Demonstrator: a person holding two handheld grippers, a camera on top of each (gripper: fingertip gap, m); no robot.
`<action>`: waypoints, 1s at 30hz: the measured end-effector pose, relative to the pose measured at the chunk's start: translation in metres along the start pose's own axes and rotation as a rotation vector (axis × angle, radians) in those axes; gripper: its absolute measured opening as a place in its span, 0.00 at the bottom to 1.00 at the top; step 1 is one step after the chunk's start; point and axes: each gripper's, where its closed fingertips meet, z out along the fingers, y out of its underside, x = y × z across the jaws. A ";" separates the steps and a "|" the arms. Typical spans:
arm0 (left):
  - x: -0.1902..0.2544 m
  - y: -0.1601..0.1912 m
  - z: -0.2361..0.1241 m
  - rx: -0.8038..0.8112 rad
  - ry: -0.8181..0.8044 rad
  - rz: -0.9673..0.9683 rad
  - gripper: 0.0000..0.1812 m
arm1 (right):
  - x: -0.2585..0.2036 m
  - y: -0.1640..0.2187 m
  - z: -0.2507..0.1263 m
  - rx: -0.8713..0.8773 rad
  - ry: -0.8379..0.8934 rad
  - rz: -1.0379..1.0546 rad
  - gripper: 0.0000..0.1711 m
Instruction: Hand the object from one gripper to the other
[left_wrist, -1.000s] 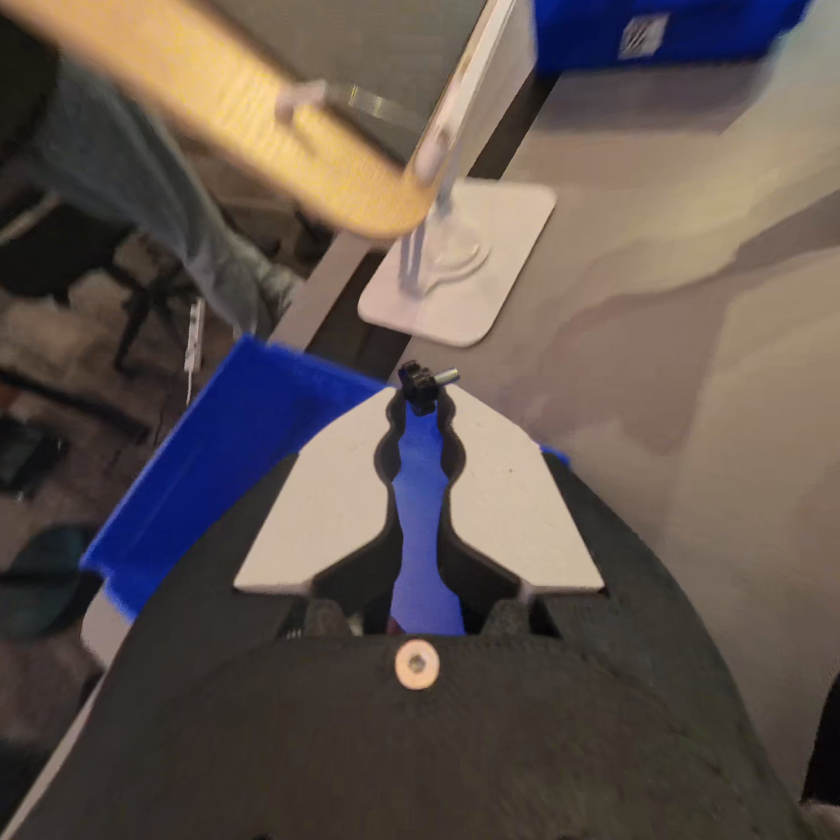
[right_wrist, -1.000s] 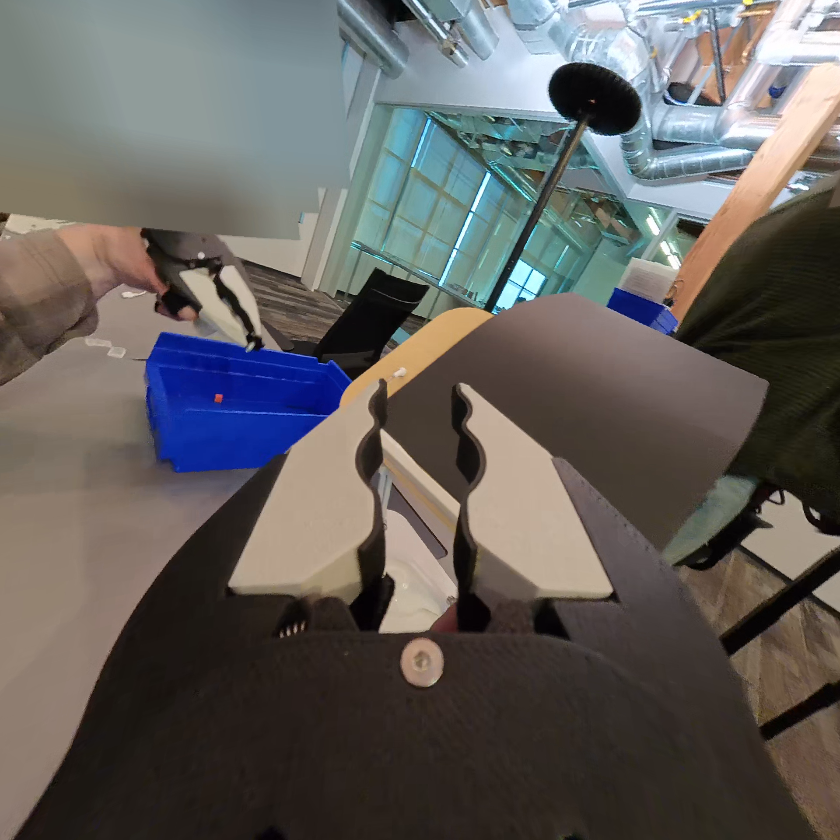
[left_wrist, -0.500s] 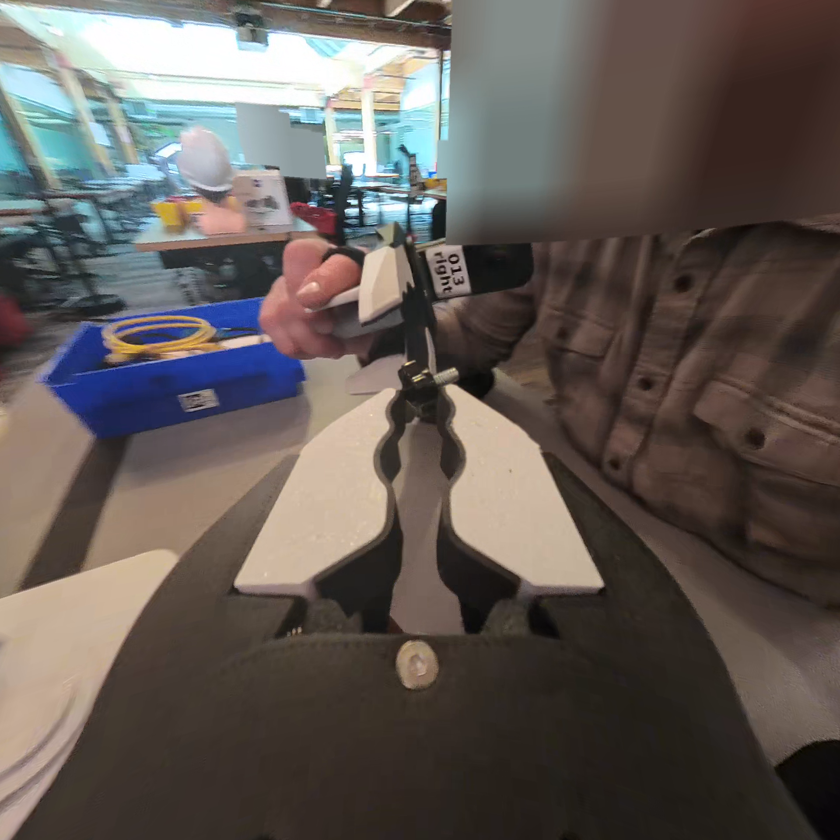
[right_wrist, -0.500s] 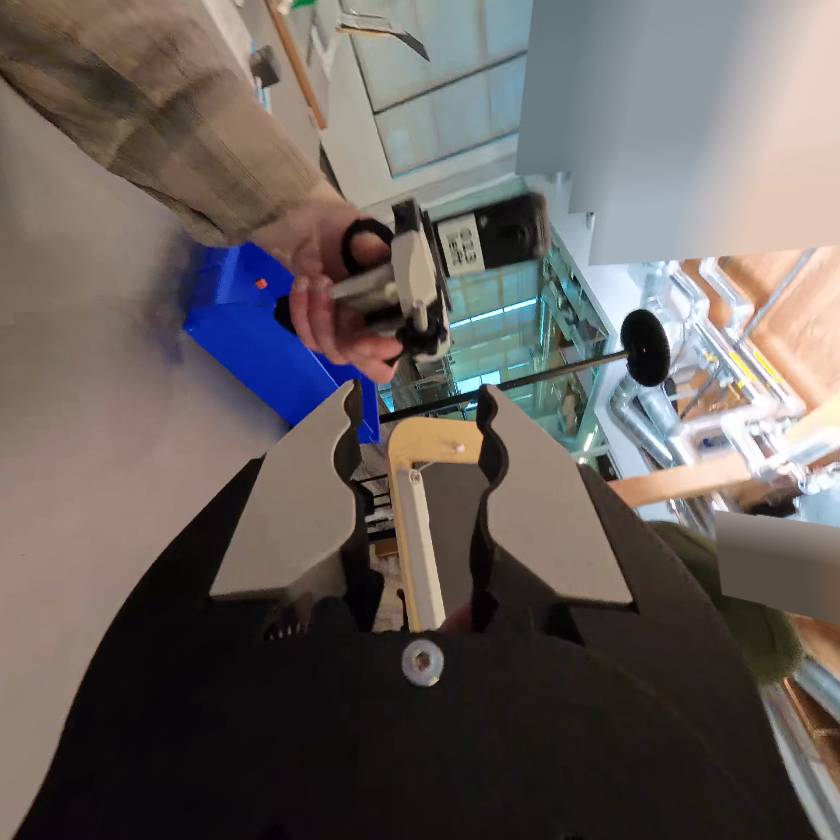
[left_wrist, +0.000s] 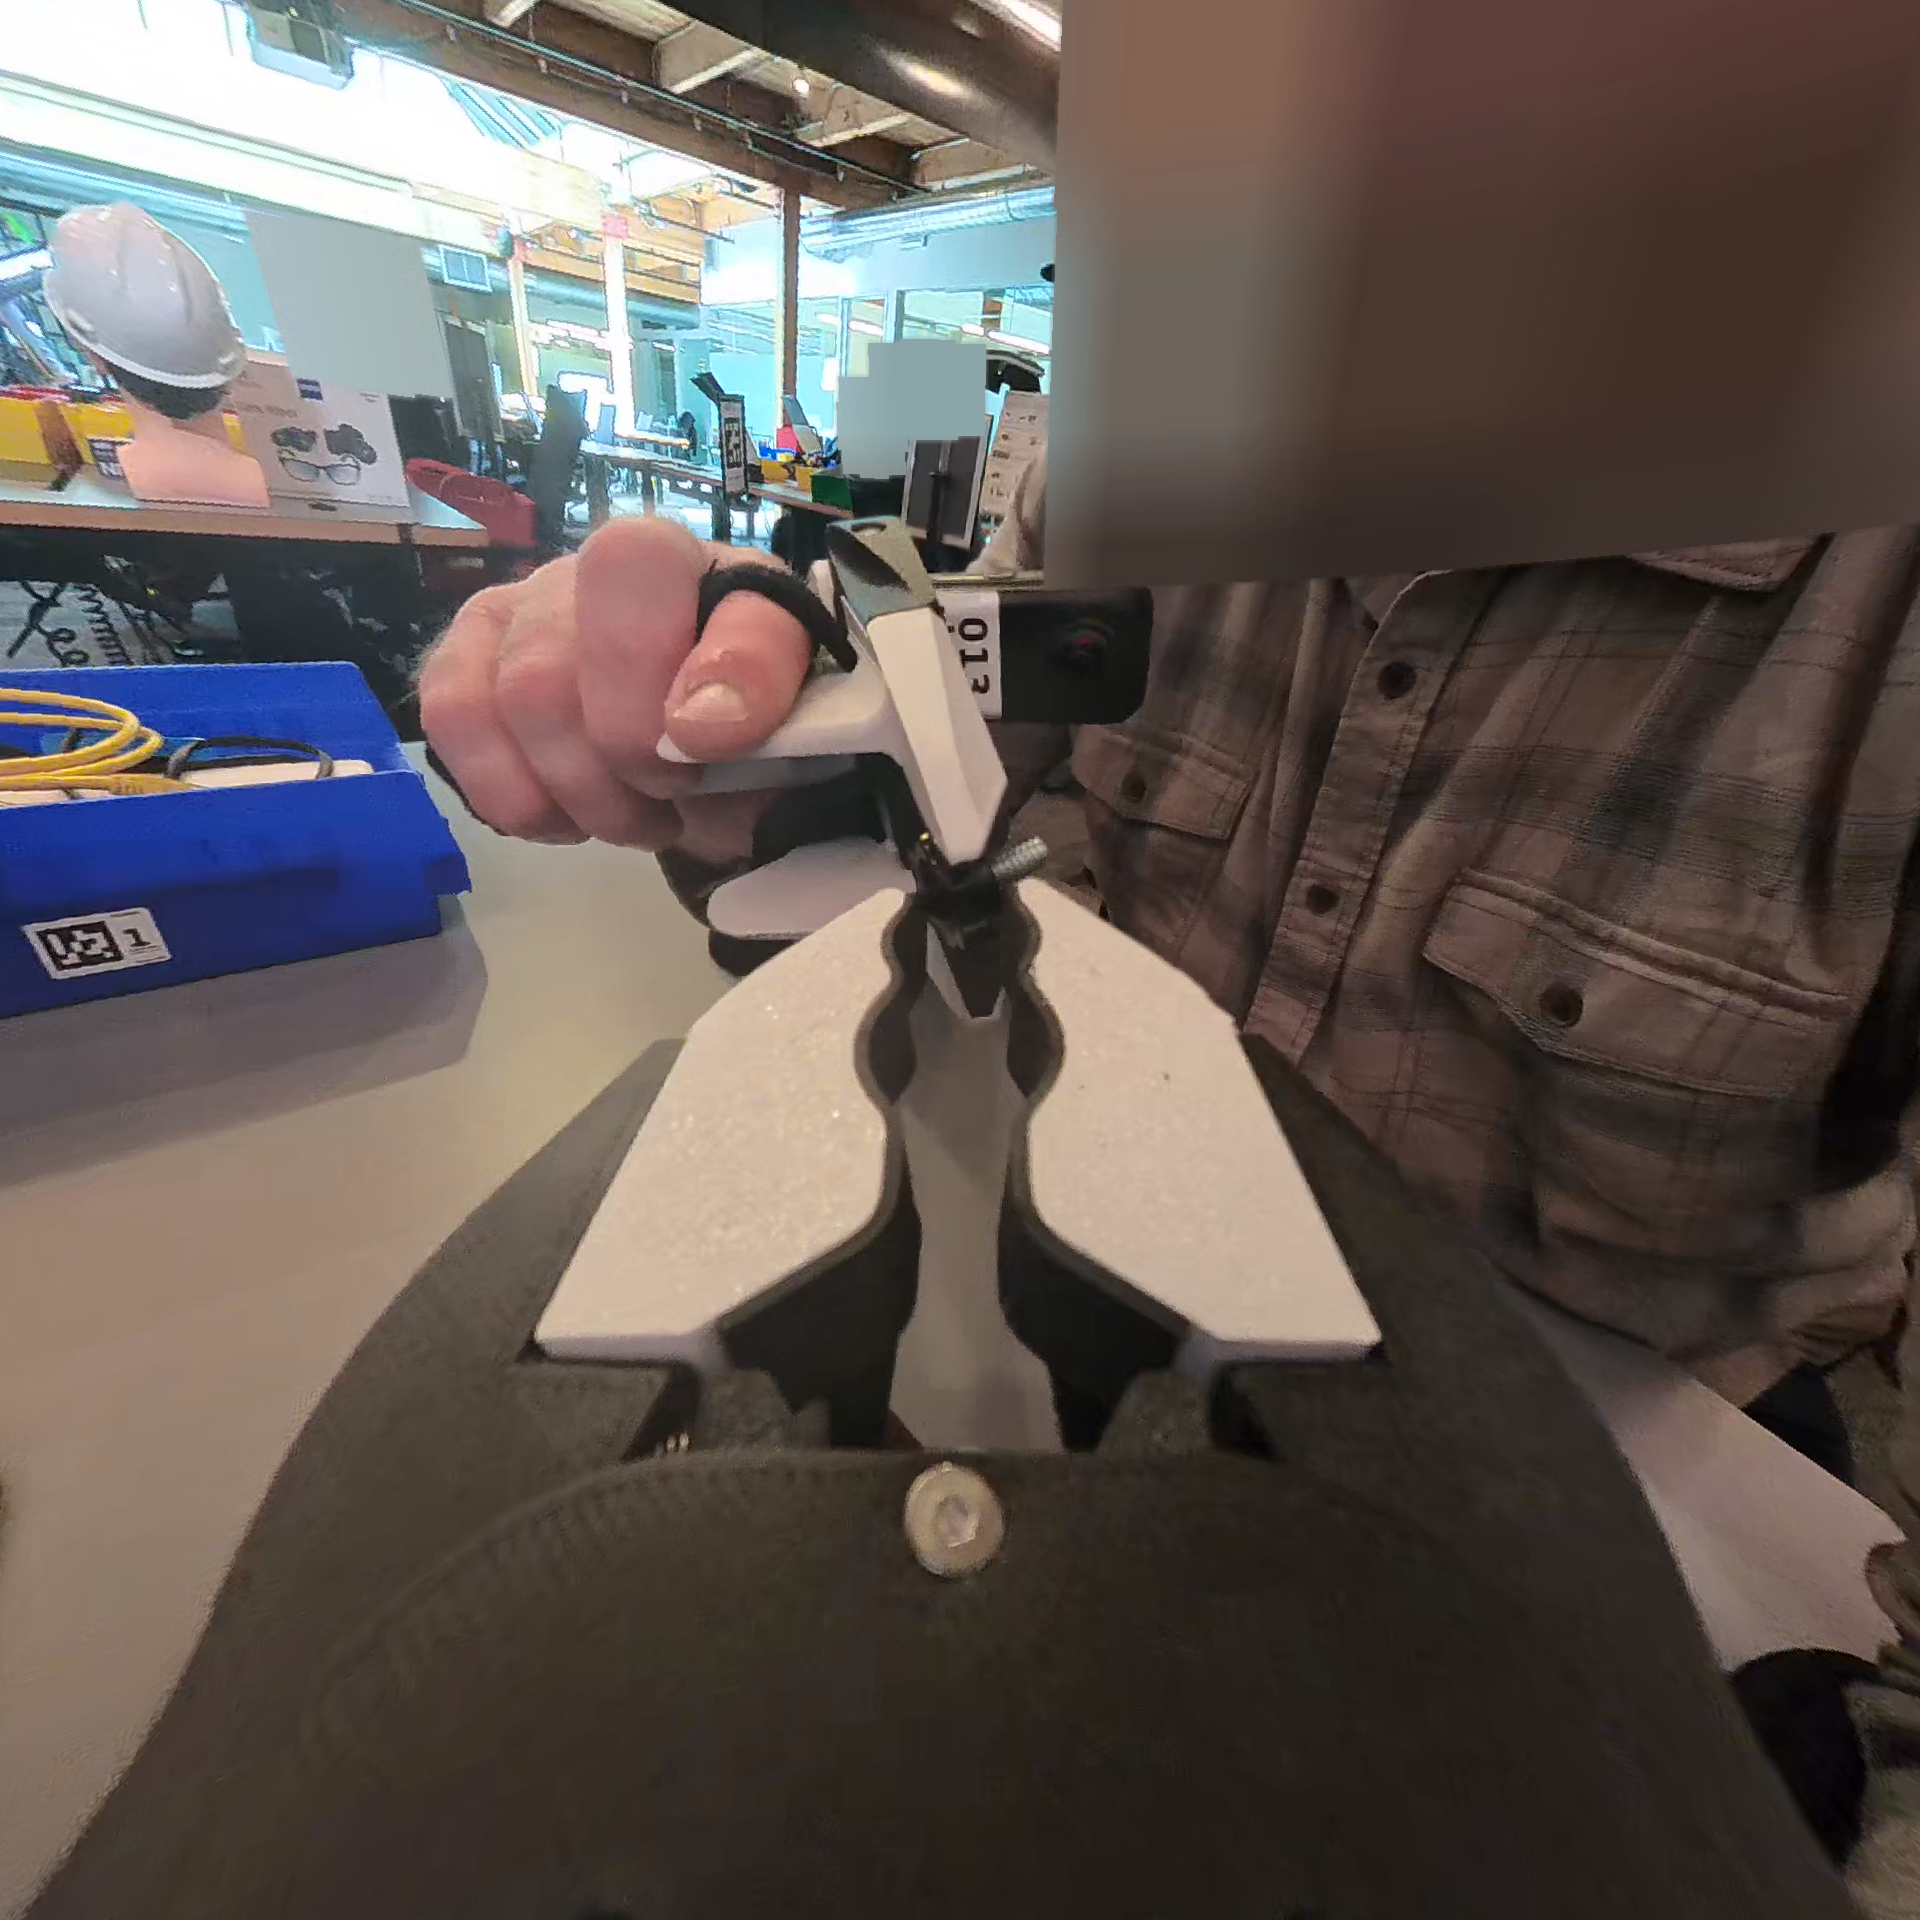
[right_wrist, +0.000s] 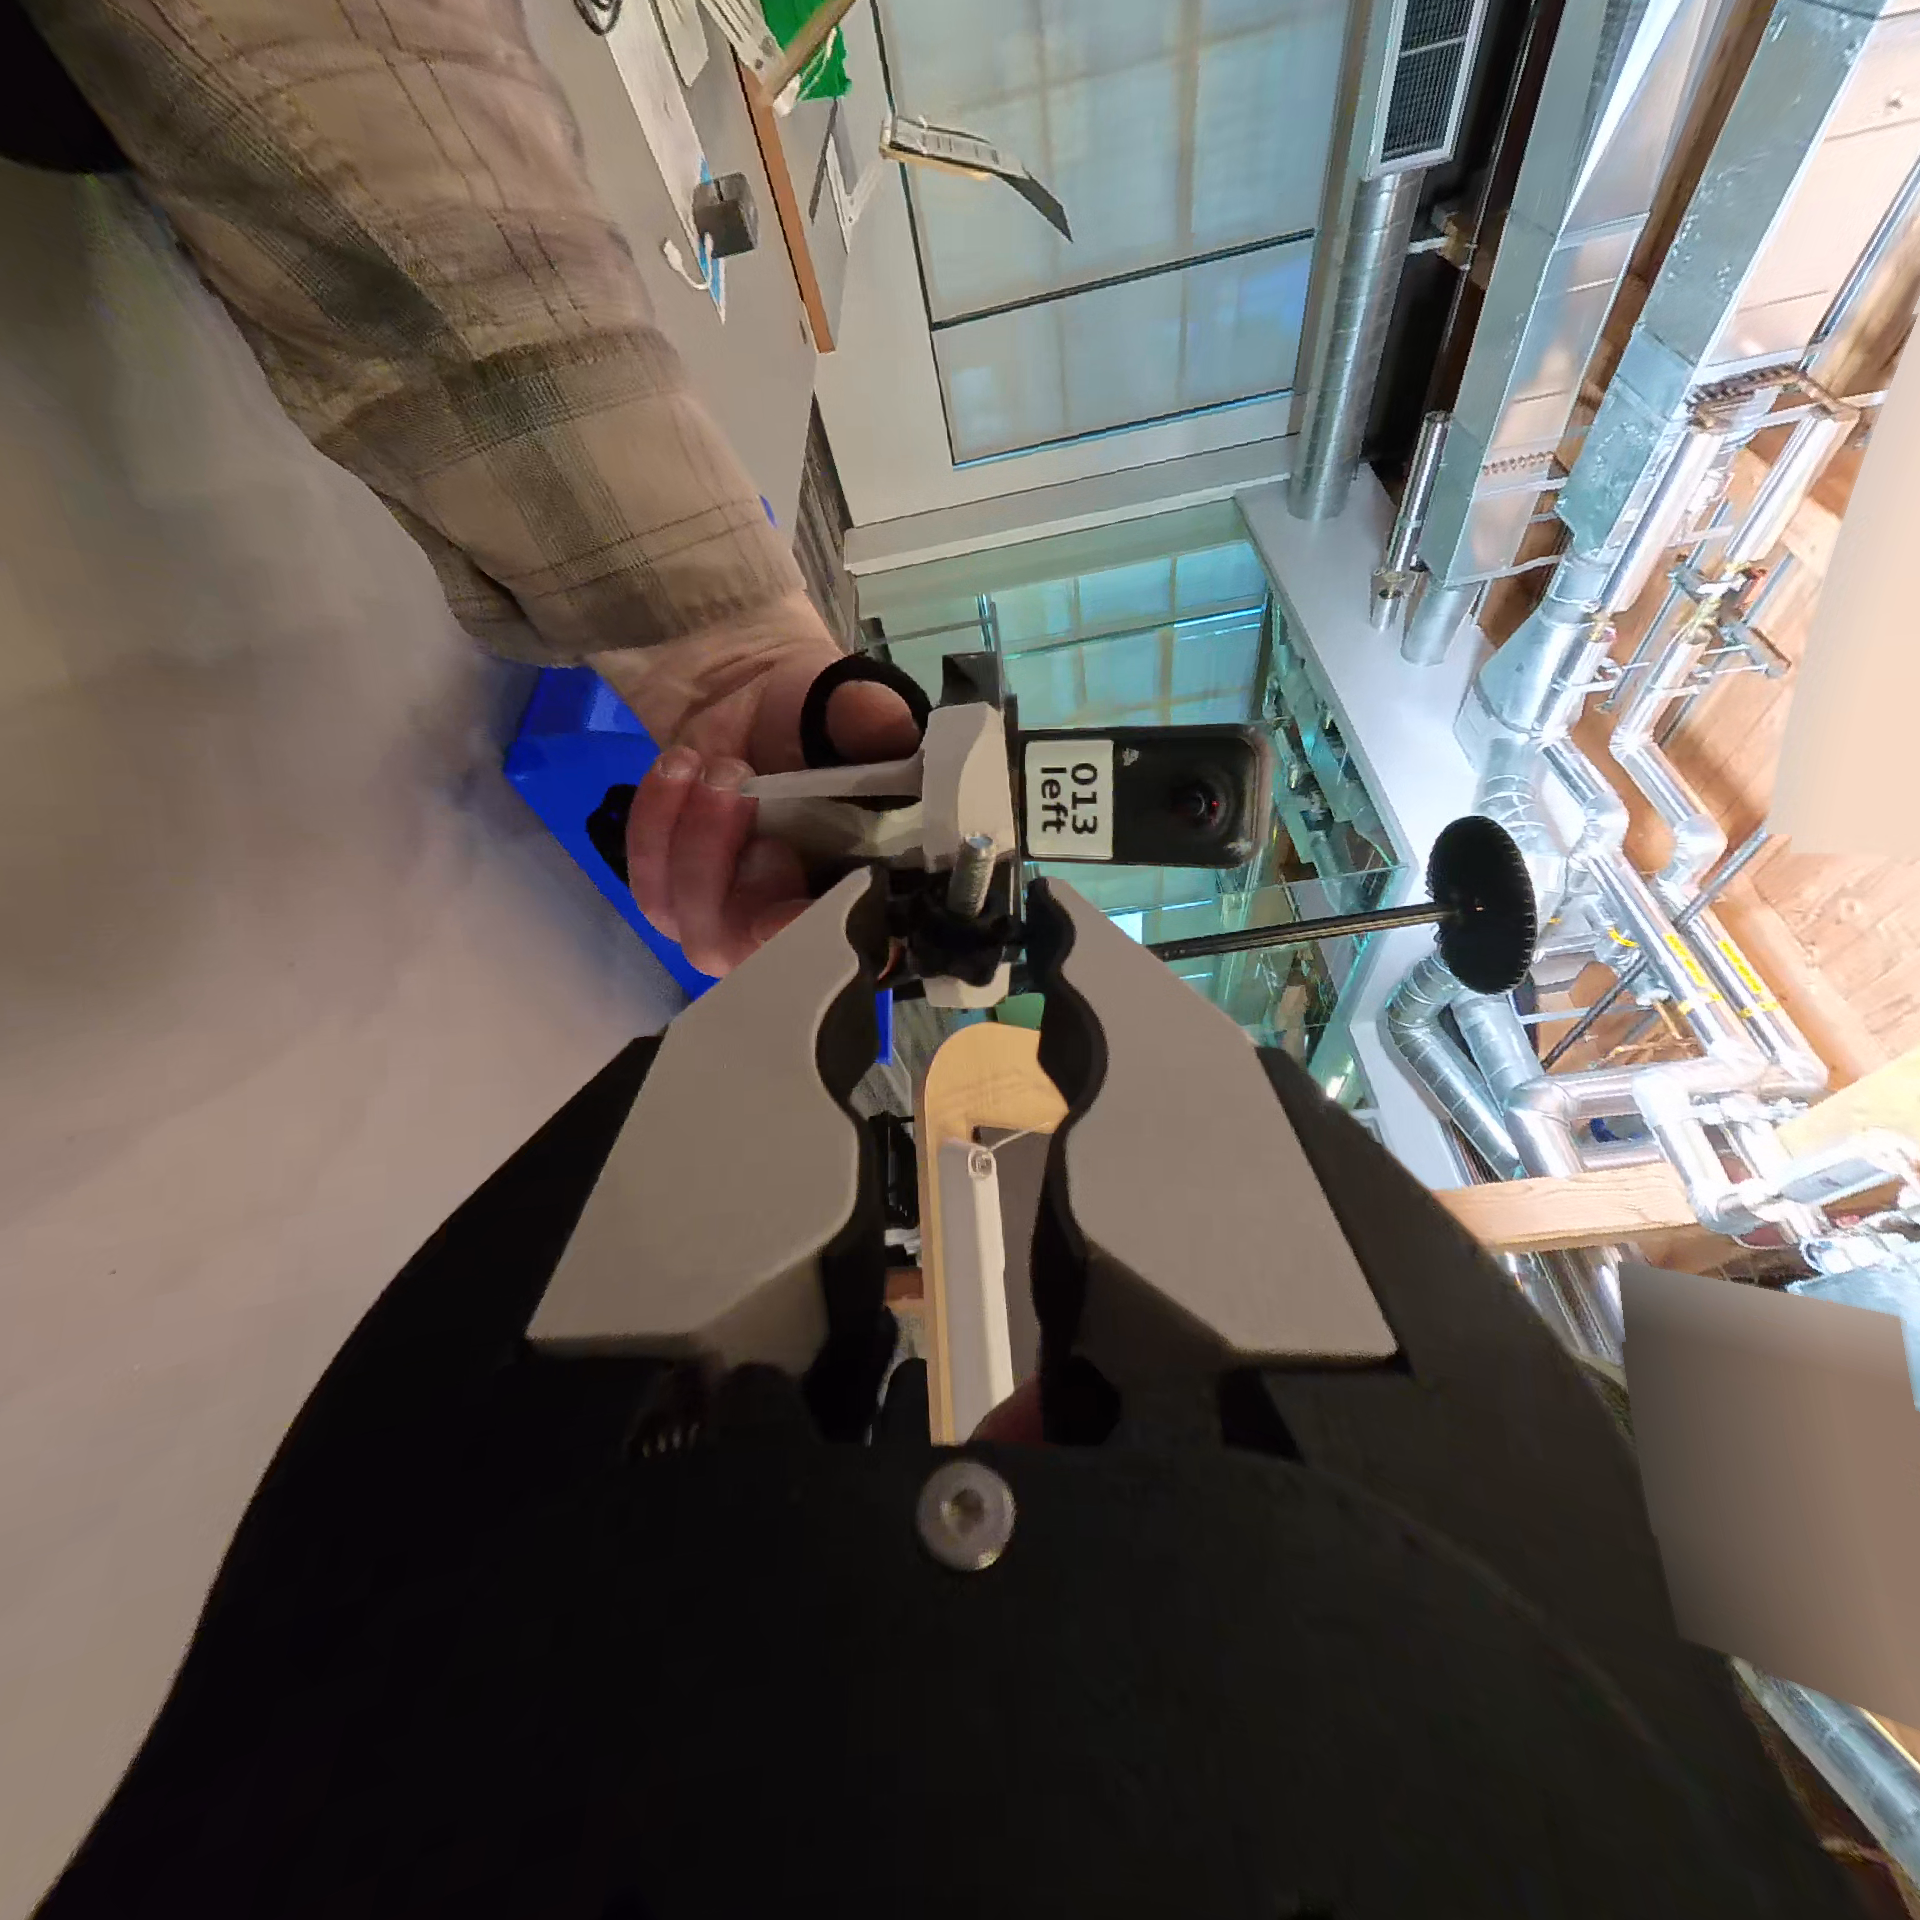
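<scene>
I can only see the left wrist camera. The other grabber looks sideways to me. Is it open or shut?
Observer: Open. In the right wrist view the right gripper has one finger on each side of the black knob, which the left gripper pinches.
Operator: Is there anything behind my left hand?
Observer: Yes, a second blue bin sits on the table behind the left hand. Your camera faces the other way.
</scene>
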 end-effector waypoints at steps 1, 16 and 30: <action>-0.001 -0.001 0.000 0.008 -0.001 -0.005 0.07 | 0.001 0.001 0.000 -0.005 0.002 0.004 0.14; -0.069 -0.063 -0.061 0.083 -0.777 0.403 0.16 | 0.045 0.079 -0.014 -0.019 0.099 0.858 0.13; -0.089 -0.060 0.005 -0.417 -1.152 1.178 0.33 | 0.066 0.069 -0.027 0.494 -0.103 1.738 0.13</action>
